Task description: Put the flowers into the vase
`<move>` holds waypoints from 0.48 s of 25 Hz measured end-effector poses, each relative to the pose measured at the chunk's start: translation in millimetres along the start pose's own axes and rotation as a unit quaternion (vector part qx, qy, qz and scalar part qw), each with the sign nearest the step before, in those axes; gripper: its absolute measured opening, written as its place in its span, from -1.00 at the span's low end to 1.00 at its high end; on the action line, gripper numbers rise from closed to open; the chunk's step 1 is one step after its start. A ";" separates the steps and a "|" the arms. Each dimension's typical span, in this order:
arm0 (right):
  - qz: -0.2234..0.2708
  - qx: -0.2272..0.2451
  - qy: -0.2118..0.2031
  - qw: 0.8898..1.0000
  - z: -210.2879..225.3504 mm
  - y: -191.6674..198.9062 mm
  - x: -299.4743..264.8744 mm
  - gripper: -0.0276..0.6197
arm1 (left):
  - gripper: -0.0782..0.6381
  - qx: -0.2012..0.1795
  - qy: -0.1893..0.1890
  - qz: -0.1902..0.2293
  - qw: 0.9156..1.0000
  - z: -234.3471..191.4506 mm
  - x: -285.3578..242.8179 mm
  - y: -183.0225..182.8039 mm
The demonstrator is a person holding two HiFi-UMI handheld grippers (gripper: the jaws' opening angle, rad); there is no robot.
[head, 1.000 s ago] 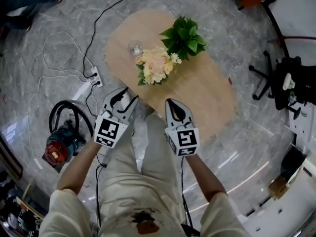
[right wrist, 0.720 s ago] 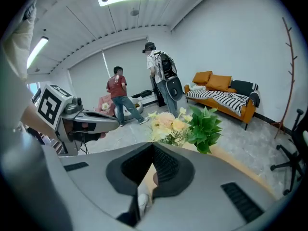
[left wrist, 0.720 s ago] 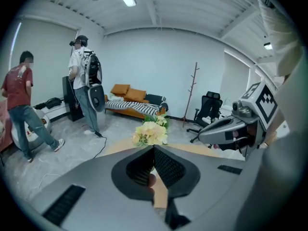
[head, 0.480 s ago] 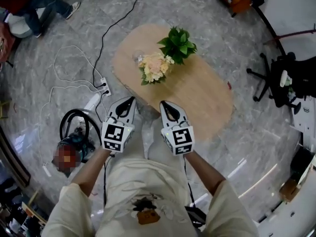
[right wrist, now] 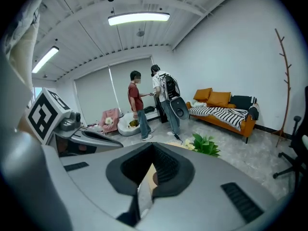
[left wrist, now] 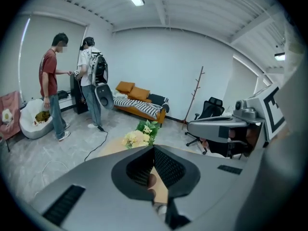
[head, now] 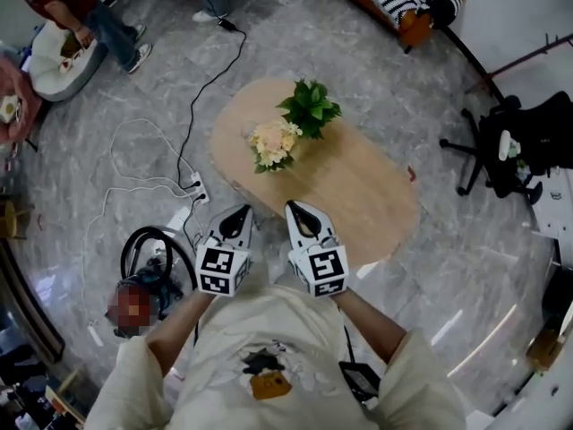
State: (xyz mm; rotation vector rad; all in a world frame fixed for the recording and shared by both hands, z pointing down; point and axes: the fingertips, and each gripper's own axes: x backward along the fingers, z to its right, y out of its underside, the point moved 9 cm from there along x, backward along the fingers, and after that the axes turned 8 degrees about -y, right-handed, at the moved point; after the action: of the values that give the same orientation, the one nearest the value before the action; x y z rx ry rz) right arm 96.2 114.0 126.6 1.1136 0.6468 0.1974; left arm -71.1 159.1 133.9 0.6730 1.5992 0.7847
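Flowers (head: 273,141) sit on the table (head: 358,191) (plant (head: 311,107) just behind).

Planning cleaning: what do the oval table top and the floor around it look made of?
Table top: probably wood or wood-look laminate, matte; even tan colour, no glare. Floor: polished stone or marble-look tile; grey veining and bright reflected streaks.

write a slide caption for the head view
Shut and empty, the left tongs and right tongs held side by side before the wooden table bearing cream flowers and a leafy green bunch.
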 end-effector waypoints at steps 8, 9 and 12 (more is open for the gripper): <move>0.044 0.006 0.002 0.999 -24.5 -11.3 45.1 -0.90 | -0.76 0.014 -0.002 0.017 1.000 33.6 39.4 -18.6; 0.050 0.009 0.005 0.999 -25.0 -13.1 50.0 -0.90 | -0.76 0.014 0.002 0.022 1.000 39.3 42.3 -20.5; 0.072 0.015 0.015 0.997 -26.7 -15.0 63.3 -0.90 | -0.76 0.014 0.013 0.031 0.999 55.3 48.3 -23.1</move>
State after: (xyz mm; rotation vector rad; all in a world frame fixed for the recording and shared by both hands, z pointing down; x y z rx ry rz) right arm 129.1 156.8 81.6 1.1885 0.5985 0.3297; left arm -24.4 189.9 80.9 0.7387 1.6217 0.8215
